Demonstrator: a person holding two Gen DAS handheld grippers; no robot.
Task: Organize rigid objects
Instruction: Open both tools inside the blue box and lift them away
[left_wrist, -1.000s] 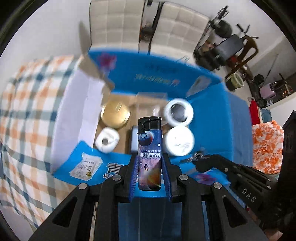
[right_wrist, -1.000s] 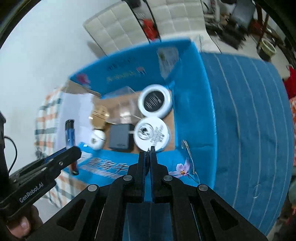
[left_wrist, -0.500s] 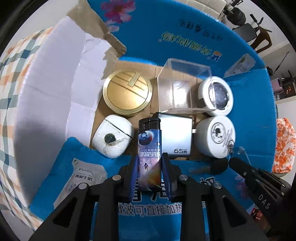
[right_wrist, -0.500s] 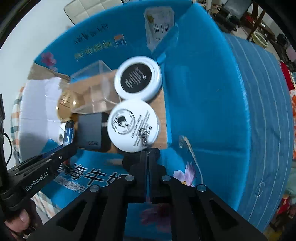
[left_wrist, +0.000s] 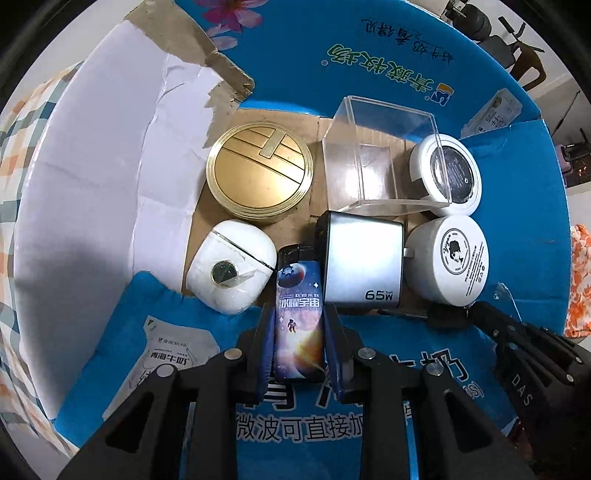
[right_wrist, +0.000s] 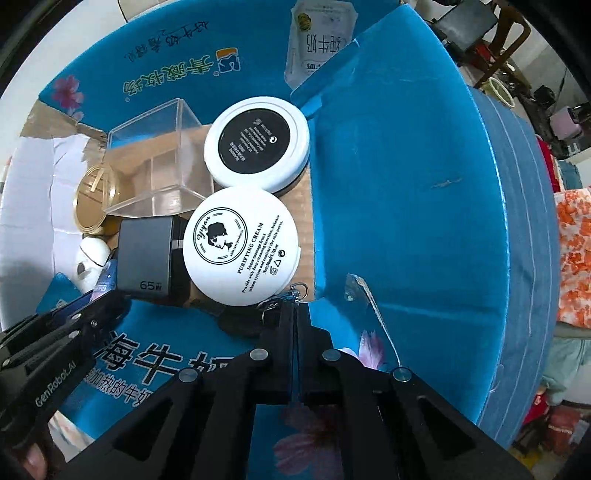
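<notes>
My left gripper (left_wrist: 298, 325) is shut on a blue space-print lighter (left_wrist: 300, 314), held upright with its black cap low in the blue cardboard box (left_wrist: 369, 74), between the white earbud case (left_wrist: 231, 266) and the grey 65W charger (left_wrist: 364, 262). My right gripper (right_wrist: 294, 314) is shut on a small metal keyring (right_wrist: 291, 293) with a dark fob, at the box's near wall beside the white cream jar (right_wrist: 242, 245). The left gripper also shows in the right wrist view (right_wrist: 74, 317).
The box also holds a gold round tin (left_wrist: 260, 179), a clear plastic case (left_wrist: 380, 162) and a white jar with a black label (left_wrist: 448, 173). A blue cloth (right_wrist: 480, 221) lies right of the box, a checked cloth (left_wrist: 14, 147) left.
Both grippers have moved down and forward into the box. The lighter has dropped between the earbud case and the charger; the keyring now hangs by the cream jar.
</notes>
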